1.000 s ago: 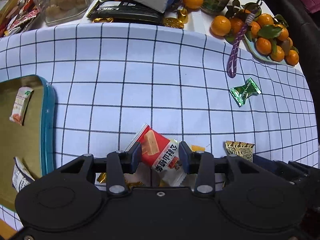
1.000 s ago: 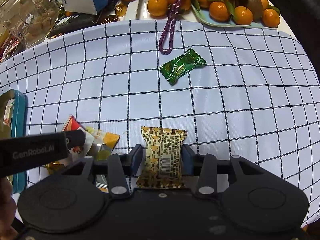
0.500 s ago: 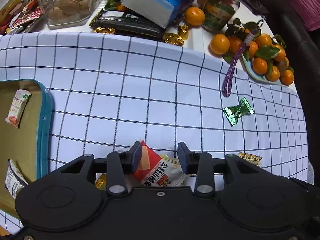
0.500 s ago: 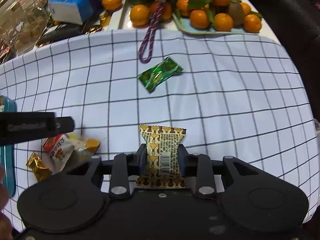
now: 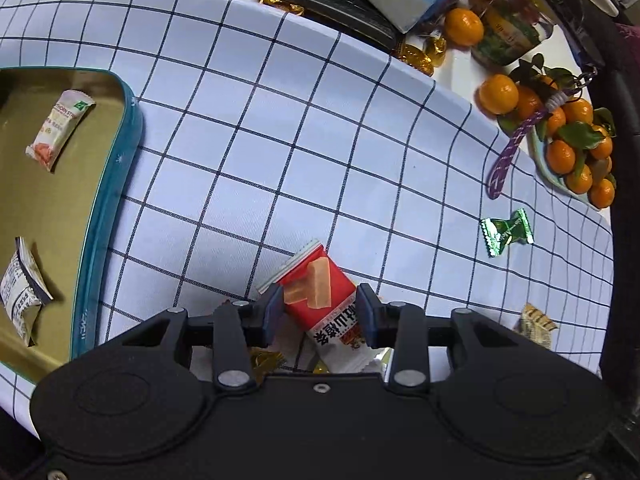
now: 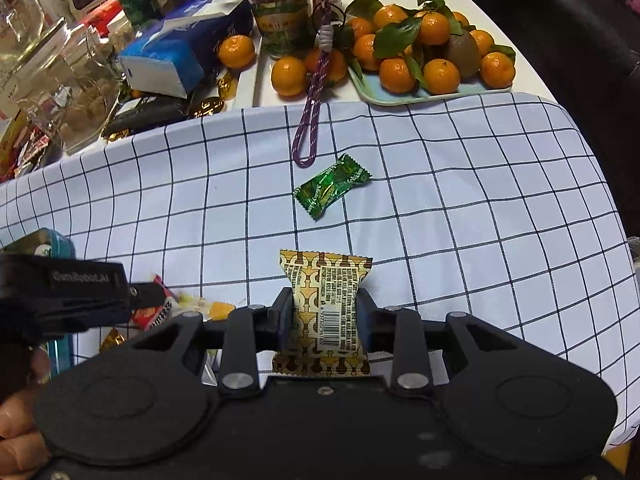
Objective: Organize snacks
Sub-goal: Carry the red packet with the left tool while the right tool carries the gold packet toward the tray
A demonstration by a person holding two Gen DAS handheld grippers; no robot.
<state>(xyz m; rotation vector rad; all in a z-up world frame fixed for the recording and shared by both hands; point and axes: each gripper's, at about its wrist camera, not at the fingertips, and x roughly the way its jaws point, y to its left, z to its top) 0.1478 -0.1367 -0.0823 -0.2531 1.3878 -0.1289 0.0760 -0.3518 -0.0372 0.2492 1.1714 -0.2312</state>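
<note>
My left gripper is shut on a red snack packet and holds it above the checked cloth. My right gripper is shut on a gold-and-brown patterned snack packet, also lifted. A teal-rimmed tin tray lies at the left with two white packets inside. A green candy lies on the cloth ahead of the right gripper. Small gold-wrapped candies and an orange packet lie under the left gripper, seen from the right wrist.
A plate of tangerines stands at the far right, with a purple cord trailing onto the cloth. A blue tissue pack, a jar and a glass container crowd the back edge.
Both grippers have lifted their packets off the cloth. The left gripper has swung left, so the tin tray fills more of its view.
</note>
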